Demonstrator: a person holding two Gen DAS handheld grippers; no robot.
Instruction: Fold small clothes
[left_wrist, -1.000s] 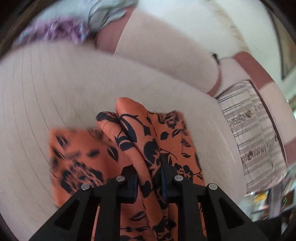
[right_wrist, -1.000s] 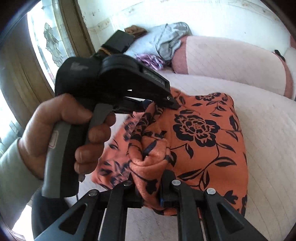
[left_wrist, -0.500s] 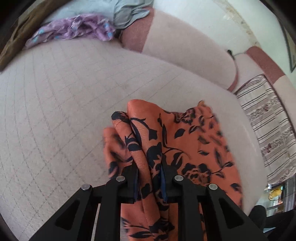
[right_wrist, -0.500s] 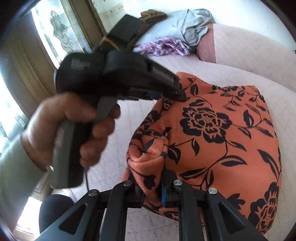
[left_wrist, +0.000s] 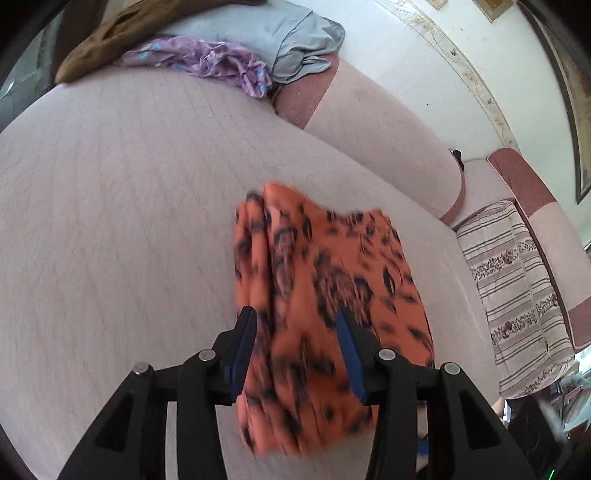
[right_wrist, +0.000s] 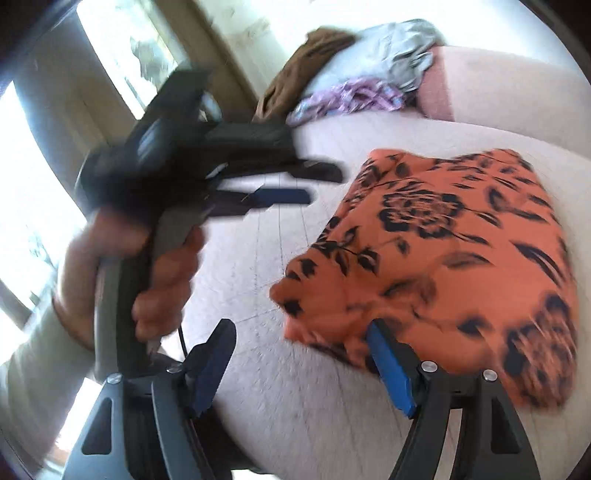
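From the right wrist cam, the left gripper (right_wrist: 314, 182) sits far left in the person's hand (right_wrist: 147, 280), fingers spread and holding nothing. Right of it, the orange floral cloth (right_wrist: 454, 251) lies folded on the pale sofa seat (right_wrist: 258, 236). The right gripper (right_wrist: 299, 358) is wide open too, one pad touching the cloth edge. No containers anywhere.
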